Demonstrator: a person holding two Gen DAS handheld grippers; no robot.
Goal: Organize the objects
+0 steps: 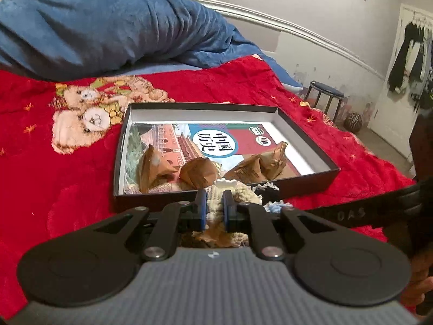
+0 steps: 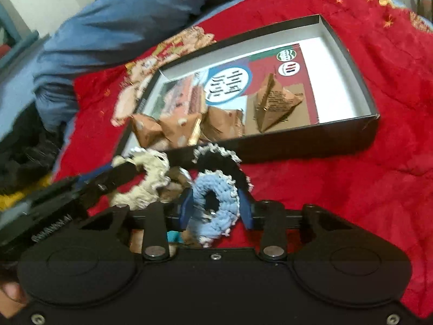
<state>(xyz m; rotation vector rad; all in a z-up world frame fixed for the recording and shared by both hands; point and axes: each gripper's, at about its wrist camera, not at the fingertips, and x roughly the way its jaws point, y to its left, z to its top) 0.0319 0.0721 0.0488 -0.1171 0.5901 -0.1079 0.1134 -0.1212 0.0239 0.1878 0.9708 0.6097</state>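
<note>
Scrunchies sit in a cluster on the red blanket [image 1: 67,189], just in front of the near wall of a black box [image 1: 308,187].

Left wrist view: the left gripper [image 1: 215,207] has its fingers [image 1: 201,208] nearly together, clamped on the cream scrunchie [image 1: 238,193], whose knit shows between and beyond the blue pads. A small white piece [image 1: 223,183] pokes up just past the fingertips. Behind it the box lies open on the bed, holding a book [image 1: 216,140] flat on its floor, with three brown packets [image 1: 201,174] along the near edge of the cover. A blue duvet [image 1: 108,29] is heaped at the far side of the bed. A stool [image 1: 326,94] stands by the wall.

Right wrist view: the right gripper [image 2: 216,205] has its fingers [image 2: 186,205] a little apart, on either side of the blue scrunchie [image 2: 216,211], which stands on edge between them; whether the pads press it cannot be told. A black scrunchie [image 2: 219,162] with a pale trim lies just beyond, against the box [image 2: 311,146] wall. The cream scrunchie [image 2: 147,178] lies to the left, pinched by the left gripper's black fingers [image 2: 119,174] reaching in from that side. The view is blurred there.
</note>
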